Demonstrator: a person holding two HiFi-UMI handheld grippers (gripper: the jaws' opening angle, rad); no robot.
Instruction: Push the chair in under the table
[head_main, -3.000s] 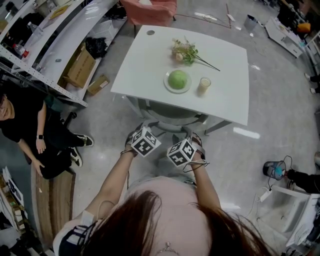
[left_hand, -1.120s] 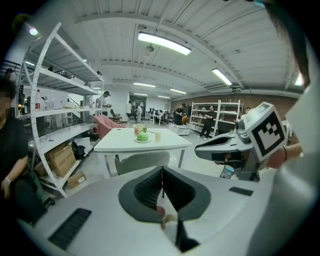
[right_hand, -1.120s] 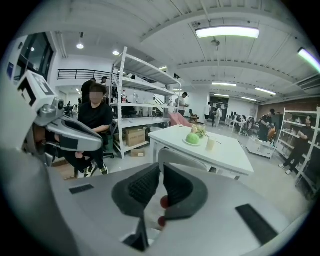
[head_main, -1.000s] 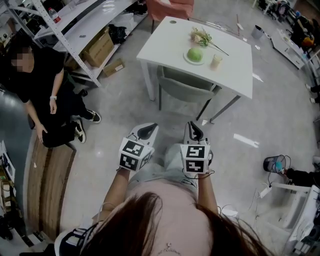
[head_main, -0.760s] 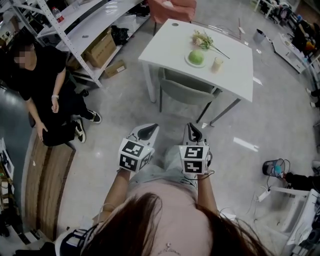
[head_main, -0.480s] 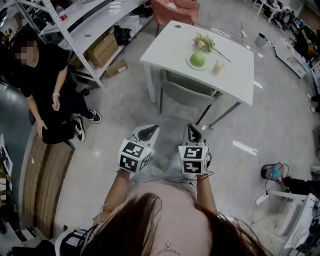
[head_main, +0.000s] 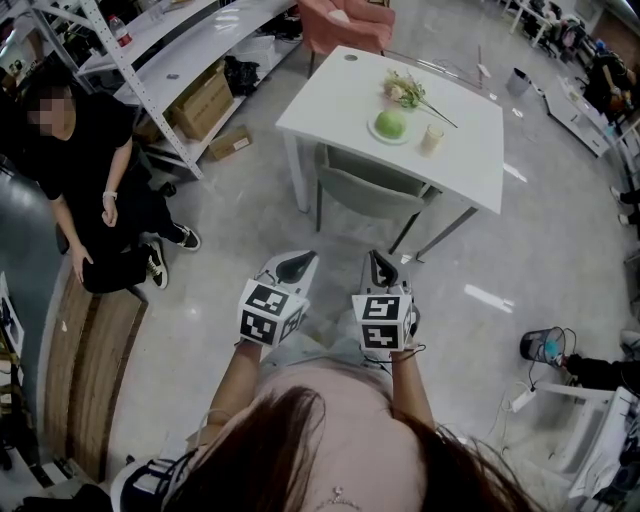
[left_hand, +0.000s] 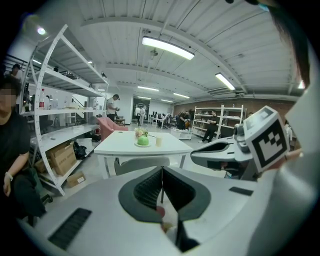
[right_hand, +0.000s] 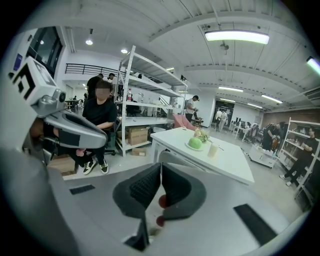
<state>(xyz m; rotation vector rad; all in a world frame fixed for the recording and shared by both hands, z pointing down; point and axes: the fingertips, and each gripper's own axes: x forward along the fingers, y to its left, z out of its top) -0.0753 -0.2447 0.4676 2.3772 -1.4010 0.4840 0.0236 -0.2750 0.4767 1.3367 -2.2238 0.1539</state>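
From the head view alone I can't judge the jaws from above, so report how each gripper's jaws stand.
Observer: In its own view, the left gripper has its jaws pressed together with nothing between them.
Operator: Now the right one.
Observer: The right gripper has just been closing. Its jaws meet too, and nothing is between them.
Operator: Say what they point at.
Observer: Both gripper views look past the jaws at the grey curved-back chair, which stands at the near edge of the white rectangular table. Neither gripper touches it.
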